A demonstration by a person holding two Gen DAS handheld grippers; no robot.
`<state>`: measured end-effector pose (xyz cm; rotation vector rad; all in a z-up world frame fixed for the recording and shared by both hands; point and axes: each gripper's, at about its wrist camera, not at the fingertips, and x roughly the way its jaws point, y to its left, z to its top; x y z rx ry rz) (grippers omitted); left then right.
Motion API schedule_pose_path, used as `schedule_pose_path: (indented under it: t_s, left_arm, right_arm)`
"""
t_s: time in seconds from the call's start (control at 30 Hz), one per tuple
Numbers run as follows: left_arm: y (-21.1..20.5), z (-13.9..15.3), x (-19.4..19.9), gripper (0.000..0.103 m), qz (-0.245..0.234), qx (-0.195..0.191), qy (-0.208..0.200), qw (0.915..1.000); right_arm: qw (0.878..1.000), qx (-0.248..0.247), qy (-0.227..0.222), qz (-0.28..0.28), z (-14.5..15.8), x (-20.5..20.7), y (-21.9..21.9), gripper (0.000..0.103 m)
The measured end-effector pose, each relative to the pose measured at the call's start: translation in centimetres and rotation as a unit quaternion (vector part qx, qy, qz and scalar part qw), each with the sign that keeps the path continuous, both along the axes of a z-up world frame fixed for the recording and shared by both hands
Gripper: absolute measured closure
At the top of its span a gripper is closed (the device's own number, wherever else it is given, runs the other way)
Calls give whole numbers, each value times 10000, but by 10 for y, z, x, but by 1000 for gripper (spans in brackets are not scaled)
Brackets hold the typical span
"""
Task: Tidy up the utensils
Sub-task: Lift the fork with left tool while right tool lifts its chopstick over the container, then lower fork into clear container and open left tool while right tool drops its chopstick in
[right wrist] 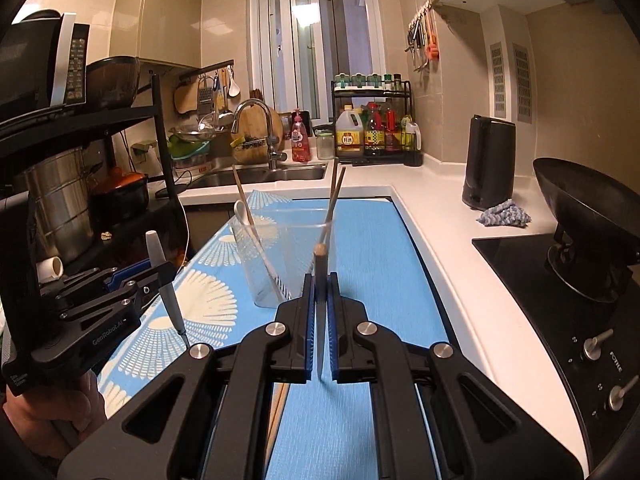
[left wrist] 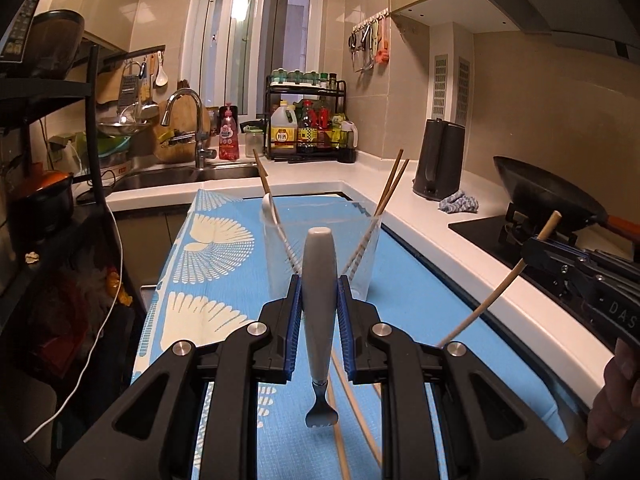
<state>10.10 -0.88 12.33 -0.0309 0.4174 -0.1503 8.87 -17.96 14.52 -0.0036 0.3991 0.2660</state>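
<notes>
Kitchen bench (left wrist: pixel 404 216), white, L-shaped, with a blue patterned mat (left wrist: pixel 224 264) laid over a raised surface in the middle.

Left gripper (left wrist: pixel 319 312) clenched on a fork (left wrist: pixel 319 280): grey handle up, tines down, held roughly upright above the mat. From the right wrist view the same gripper (right wrist: pixel 162 276) sits at the left, fork (right wrist: pixel 160 264) tilted slightly, its handle top leaning left.

Right gripper (right wrist: pixel 320 320) clenched on a single wooden chopstick (right wrist: pixel 320 276), thin tip down, butt end up. In the left wrist view that gripper (left wrist: pixel 532 256) holds the chopstick (left wrist: pixel 496 288) on a slant, lower end toward the mat.

Clear plastic cup (left wrist: pixel 320 248) stands upright on the mat, just ahead of both grippers. Inside it: a white spoon (left wrist: pixel 269 208) leaning left, one wooden stick beside it, and a pair of chopsticks (left wrist: pixel 392 184) leaning right, ends well above the rim.

More long wooden sticks lie flat on the mat under the left gripper; count unclear.

Background: sink (left wrist: pixel 180 178) and tap, bottle rack (left wrist: pixel 308 120), dark kettle (left wrist: pixel 438 160), black wok (left wrist: pixel 544 192) on the hob, blue cloth (left wrist: pixel 458 204).
</notes>
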Motion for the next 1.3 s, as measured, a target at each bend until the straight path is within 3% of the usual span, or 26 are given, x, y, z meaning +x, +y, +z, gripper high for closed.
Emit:
schedule_pose_path:
  t_s: [0.33, 0.87, 1.07, 1.3]
  left_arm:
    - [-6, 23, 13, 86, 24, -100, 210, 9997]
    - [4, 35, 43, 86, 126, -230, 812, 9964]
    - [15, 72, 62, 86, -10, -272, 722, 9970]
    - [30, 130, 96, 86, -107, -569, 264, 9980]
  right_arm:
    - [9998, -157, -91, 80, 25, 9, 8, 97]
    - [9996, -89, -65, 253, 45, 40, 17, 97]
    - [9990, 46, -247, 359, 82, 59, 19, 97]
    - [9958, 158, -781, 441, 135, 87, 31, 97]
